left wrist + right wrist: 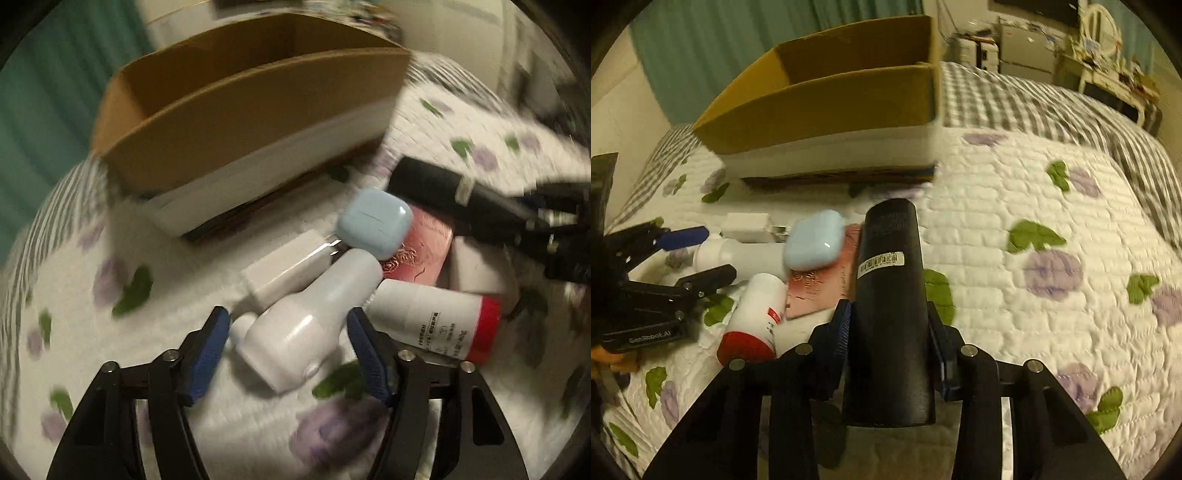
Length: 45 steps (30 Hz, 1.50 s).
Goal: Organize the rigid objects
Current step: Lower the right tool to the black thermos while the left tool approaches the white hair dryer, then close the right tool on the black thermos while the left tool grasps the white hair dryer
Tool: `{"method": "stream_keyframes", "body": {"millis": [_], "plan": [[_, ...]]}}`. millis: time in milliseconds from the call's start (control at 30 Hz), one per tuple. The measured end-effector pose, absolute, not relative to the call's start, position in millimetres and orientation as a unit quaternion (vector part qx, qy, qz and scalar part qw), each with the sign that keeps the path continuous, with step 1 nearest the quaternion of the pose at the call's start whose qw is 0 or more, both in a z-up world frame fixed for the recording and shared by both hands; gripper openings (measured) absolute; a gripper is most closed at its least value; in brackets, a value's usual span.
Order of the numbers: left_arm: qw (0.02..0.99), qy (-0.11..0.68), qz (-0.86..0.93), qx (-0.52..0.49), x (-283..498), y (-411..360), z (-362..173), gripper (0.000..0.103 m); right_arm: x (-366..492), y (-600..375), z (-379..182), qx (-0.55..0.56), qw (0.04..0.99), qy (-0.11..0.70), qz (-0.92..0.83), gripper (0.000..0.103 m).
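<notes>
Black cylinder (888,306) sits clamped between right gripper (888,332) pads — left gripper (290,354) (open) straddles white bottle (314,317).

Matte black cylinder with a white barcode label (888,295): lies lengthwise, far end raised over the pile. Pale blue rounded plastic case (814,245): rests tilted atop a flat pink box (822,291). White plastic bottle with a narrow neck (310,317): lies on its side on the quilt. White tube with a red cap (436,321): lies on its side just beside the bottle. White rectangular charger block (284,269): lies behind the bottle. Open brown cardboard box with a white base (827,107): sits beyond the pile, upright.
</notes>
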<state>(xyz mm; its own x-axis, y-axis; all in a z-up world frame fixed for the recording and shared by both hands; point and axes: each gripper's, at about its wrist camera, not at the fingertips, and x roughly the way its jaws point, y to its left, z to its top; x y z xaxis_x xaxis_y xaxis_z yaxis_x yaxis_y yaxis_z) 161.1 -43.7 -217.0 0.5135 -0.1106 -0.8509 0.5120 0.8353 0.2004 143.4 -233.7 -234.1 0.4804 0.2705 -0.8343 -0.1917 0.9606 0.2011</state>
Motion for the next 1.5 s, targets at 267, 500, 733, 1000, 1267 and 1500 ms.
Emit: {"method": "stream_keyframes", "body": {"millis": [267,500,733,1000,1267,1500], "plan": [[0.835,0.474,-0.197,0.198,182.8,-43.2,-233.2,0.078,146.1,-231.1,-236.5,0.041,0.861,0.49,0.129,0.038],[0.839,0.463,-0.181,0.223,170.3,-53.4,-233.0,0.065,151.7,-224.2,-240.4,0.037,0.865,0.487,0.113,0.039],[0.848,0.461,-0.18,0.19,154.7,-46.5,-221.0,0.059,155.2,-221.8,-241.8,0.033,0.867,0.487,0.1,0.039],[0.863,0.449,-0.172,0.155,134.5,-43.7,-205.8,0.059,134.1,-218.3,-223.4,0.01,0.883,0.462,0.086,0.038],[0.886,0.427,-0.14,0.112,112.4,-29.7,-180.8,0.059,121.5,-215.1,-201.4,0.01,0.894,0.439,0.09,0.023],[0.906,0.397,-0.119,0.081,92.4,-16.3,-152.7,0.059,104.6,-217.2,-188.3,0.021,0.9,0.427,0.092,0.022]]}}
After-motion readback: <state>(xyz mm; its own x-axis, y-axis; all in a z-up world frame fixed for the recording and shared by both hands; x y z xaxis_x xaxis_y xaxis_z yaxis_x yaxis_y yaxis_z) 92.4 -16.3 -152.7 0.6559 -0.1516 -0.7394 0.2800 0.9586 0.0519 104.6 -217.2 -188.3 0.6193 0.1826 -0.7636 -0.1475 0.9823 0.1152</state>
